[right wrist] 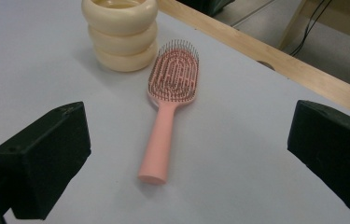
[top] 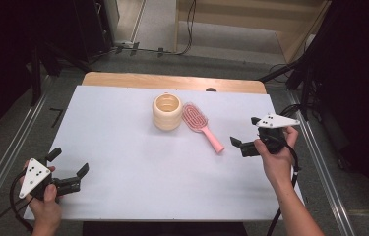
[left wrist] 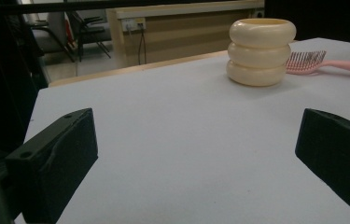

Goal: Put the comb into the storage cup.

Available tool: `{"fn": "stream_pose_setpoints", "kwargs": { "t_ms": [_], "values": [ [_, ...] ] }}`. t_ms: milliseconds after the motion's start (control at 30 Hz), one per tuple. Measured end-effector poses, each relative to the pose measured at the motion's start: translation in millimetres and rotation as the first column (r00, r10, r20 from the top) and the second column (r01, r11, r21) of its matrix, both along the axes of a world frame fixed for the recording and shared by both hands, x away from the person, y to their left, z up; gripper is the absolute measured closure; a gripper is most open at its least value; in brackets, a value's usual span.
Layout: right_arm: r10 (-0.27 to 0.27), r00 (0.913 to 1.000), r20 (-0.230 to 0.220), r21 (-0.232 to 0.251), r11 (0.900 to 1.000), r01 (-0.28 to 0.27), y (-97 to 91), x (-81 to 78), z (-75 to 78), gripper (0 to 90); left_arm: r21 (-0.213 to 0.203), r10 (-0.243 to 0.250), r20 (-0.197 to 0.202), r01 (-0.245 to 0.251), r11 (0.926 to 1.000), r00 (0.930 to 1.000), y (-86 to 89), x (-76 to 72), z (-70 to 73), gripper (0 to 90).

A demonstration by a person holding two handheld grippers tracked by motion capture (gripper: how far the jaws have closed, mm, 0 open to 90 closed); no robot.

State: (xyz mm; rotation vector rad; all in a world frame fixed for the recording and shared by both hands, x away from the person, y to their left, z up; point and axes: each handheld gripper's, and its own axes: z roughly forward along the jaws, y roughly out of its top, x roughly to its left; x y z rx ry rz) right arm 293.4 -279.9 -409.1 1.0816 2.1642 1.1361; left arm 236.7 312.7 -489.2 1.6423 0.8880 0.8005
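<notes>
Right gripper (top: 243,140) spread wide, aimed at pink hairbrush (right wrist: 168,109) — left gripper (top: 69,167) likewise spread, grasping nothing.

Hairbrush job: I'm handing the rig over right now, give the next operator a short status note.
Left gripper: open, holding nothing, low at the near left of the table.
Right gripper: open, holding nothing, facing the hairbrush handle.
Hairbrush lies flat, bristles up, head beside the cream holder, which stands upright.
Done: nothing gripped yet.
Left: probably close the right gripper on the handle, then move the brush.
</notes>
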Motion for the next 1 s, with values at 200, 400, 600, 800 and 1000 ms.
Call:
{"fn": "stream_pose_setpoints", "kwargs": {
  "t_ms": [200,400,600,800,1000],
  "values": [
    [0.010,0.9994,-0.034,-0.003,0.9999,-0.010,5.3,11.9,0.1,0.0,-0.001,-0.004,-0.003,0.004,1.0000,1.0000,0.1,0.2,0.0,0.0],
    [0.012,0.9982,-0.058,-0.014,0.9998,-0.013,11.3,24.7,1.2,0.0,-0.001,-0.004,-0.004,0.004,1.0000,1.0000,0.0,0.4,0.0,0.0],
    [0.004,0.9972,-0.074,-0.037,0.9993,-0.007,19.8,36.5,1.2,0.0,0.000,-0.007,-0.003,0.007,1.0000,1.0000,-0.2,0.6,-0.2,0.0],
    [0.009,0.9950,-0.099,-0.066,0.9977,-0.016,28.8,49.7,-0.1,0.0,-0.001,-0.008,-0.004,0.008,1.0000,1.0000,-0.1,0.7,-0.3,0.0],
    [0.028,0.9903,-0.137,-0.087,0.9955,-0.040,37.7,60.9,-2.5,0.0,0.001,-0.009,-0.004,0.009,1.0000,1.0000,-0.2,0.8,-0.3,0.0]
  ]
}}
